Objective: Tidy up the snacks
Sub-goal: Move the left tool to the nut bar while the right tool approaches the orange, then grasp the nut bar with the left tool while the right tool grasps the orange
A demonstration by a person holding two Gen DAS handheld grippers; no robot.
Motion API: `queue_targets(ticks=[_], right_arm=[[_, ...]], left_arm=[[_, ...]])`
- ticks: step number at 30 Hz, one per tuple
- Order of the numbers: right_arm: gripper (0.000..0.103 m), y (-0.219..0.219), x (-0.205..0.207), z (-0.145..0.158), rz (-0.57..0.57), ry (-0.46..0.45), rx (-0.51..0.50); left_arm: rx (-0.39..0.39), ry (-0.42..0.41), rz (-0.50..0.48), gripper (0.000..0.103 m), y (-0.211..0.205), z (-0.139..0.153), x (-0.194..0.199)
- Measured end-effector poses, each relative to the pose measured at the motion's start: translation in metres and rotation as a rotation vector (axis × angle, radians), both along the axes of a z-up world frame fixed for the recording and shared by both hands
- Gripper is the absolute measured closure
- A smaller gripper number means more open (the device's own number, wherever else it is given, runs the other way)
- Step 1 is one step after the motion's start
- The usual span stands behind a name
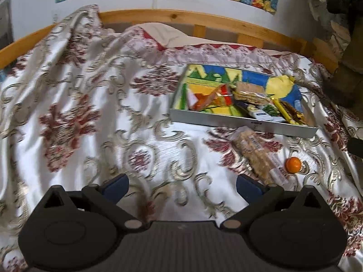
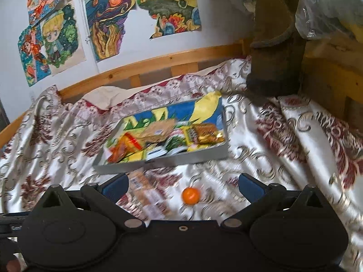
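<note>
A shallow grey tray (image 1: 245,123) (image 2: 158,164) with a colourful lining rests on the patterned bedspread and holds several snack packets, among them an orange packet (image 1: 211,98) (image 2: 123,147). In front of the tray lie a clear-wrapped biscuit pack (image 1: 258,156) (image 2: 149,195) and a small orange ball-shaped fruit (image 1: 293,164) (image 2: 191,195). My left gripper (image 1: 181,188) is open above bare bedspread, left of the biscuit pack. My right gripper (image 2: 183,189) is open, with the fruit and the biscuit pack showing between its fingers, farther off on the bed.
A wooden bed rail (image 1: 181,18) (image 2: 158,62) runs along the wall under children's drawings (image 2: 109,22). A brown hanging garment (image 2: 274,45) and a plastic bag (image 2: 329,4) fill the right corner. A pillow (image 1: 165,34) lies behind the tray.
</note>
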State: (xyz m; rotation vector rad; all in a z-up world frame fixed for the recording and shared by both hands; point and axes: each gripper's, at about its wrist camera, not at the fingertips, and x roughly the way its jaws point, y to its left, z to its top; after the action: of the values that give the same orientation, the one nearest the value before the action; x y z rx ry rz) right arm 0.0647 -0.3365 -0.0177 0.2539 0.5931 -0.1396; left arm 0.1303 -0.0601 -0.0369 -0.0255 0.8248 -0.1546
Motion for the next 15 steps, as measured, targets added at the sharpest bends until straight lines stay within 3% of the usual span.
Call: queue_targets(ticks=[9, 15], right_arm=[[0.001, -0.017, 0.033, -0.019, -0.038, 0.050, -0.053], [0.001, -0.020, 0.048, -0.029, -0.034, 0.052, -0.143]], left_arm=[[0.039, -0.056, -0.097, 0.000, -0.036, -0.017, 0.036], [-0.008, -0.038, -0.122, 0.000, -0.050, -0.029, 0.056]])
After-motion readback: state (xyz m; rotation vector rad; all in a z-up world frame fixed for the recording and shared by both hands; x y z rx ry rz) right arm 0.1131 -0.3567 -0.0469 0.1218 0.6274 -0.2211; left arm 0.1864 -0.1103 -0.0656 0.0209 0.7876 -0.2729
